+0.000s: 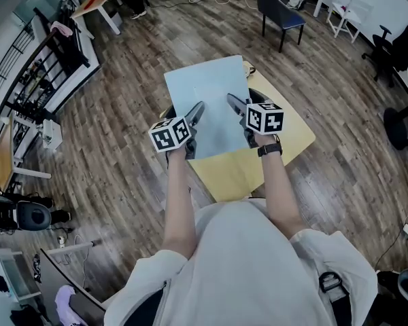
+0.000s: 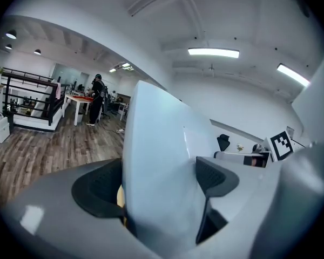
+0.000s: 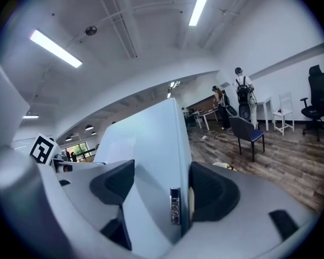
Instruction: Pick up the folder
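The folder point(image 1: 211, 104) is a pale blue sheet-like cover held over the yellow table point(image 1: 248, 165). My left gripper point(image 1: 196, 114) is shut on its near left edge, and my right gripper point(image 1: 235, 105) is shut on its near right edge. In the left gripper view the folder point(image 2: 162, 155) fills the gap between the dark pads point(image 2: 100, 190) of my left gripper point(image 2: 159, 185) and rises toward the ceiling. In the right gripper view the folder point(image 3: 148, 139) sits clamped in my right gripper point(image 3: 162, 185), with a small metal clip point(image 3: 174, 205) at its edge.
The table stands on a wood-plank floor. A blue chair point(image 1: 280, 12) is beyond it, black office chairs point(image 1: 394, 46) at the right, white desks point(image 1: 95, 5) and a black railing point(image 1: 34, 73) at the left. Persons point(image 3: 242, 99) stand far off.
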### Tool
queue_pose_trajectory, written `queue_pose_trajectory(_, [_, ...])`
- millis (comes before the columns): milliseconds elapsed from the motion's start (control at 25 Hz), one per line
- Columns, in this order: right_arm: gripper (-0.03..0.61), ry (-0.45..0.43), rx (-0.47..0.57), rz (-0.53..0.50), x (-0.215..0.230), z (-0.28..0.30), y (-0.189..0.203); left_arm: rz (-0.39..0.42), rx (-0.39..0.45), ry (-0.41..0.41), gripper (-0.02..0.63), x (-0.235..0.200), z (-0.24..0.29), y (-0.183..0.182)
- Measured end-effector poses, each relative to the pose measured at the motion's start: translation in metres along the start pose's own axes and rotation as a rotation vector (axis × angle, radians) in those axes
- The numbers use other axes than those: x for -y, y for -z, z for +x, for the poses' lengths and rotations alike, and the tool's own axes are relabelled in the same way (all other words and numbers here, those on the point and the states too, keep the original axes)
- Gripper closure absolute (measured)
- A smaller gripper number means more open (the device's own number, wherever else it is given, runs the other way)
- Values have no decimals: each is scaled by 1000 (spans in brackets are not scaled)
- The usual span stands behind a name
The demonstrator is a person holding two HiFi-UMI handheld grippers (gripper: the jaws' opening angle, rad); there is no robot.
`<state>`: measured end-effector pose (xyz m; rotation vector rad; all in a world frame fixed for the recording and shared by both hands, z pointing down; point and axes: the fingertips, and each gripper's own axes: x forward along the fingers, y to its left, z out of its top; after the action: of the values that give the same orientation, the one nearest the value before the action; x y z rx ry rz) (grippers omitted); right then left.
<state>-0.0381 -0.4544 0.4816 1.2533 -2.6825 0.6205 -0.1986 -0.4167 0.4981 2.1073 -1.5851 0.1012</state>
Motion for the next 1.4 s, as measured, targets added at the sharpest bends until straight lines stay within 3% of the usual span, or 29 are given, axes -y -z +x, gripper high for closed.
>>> queue_pose_trajectory(840, [242, -56, 313, -179, -73, -44, -144, 174, 337, 36, 173, 41, -72, -147])
queue_pose_trajectory(1080, [255, -52, 340, -190, -71, -51, -155, 242, 367, 20, 173, 52, -75, -161])
queue_pose_trajectory(1400, [256, -36, 344, -220, -68, -55, -158, 220, 368, 39, 173, 55, -70, -158])
